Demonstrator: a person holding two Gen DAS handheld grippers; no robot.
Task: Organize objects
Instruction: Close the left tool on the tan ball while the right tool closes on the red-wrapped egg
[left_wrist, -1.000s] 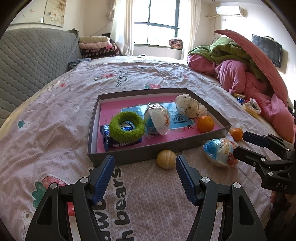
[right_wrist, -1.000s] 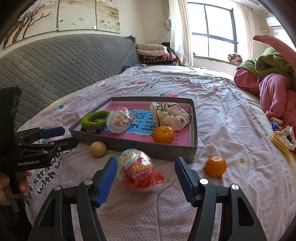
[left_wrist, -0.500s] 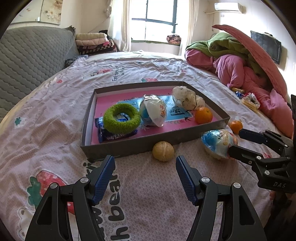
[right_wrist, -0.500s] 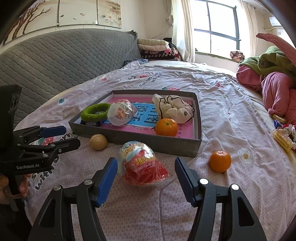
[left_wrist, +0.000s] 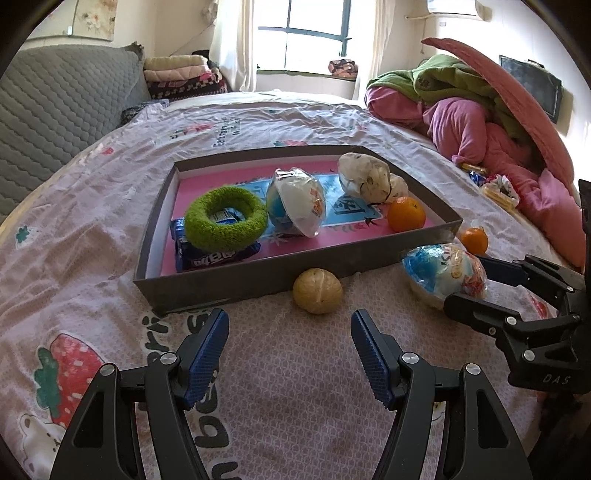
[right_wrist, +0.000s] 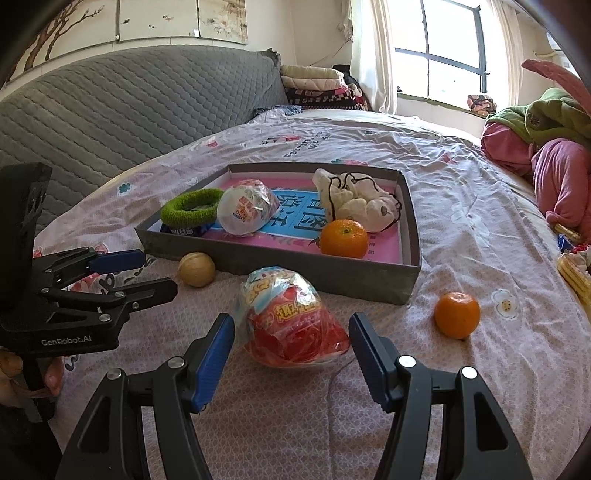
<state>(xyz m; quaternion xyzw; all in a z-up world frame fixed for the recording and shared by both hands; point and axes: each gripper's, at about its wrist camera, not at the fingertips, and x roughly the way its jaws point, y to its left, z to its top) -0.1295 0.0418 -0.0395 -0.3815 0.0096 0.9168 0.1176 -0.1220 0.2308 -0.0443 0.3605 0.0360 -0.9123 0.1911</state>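
Snack bag on bedsheet, between spread fingers of right gripper, untouched; long axis running away toward tray. Left gripper released, empty, short of walnut. Two snack bags, two oranges, one walnut, one ring.

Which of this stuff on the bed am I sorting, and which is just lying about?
Job:
box
wrapped egg outside it
walnut
loose orange

Lying about:
pink and green bedding
folded blankets
snack wrappers near the bedding
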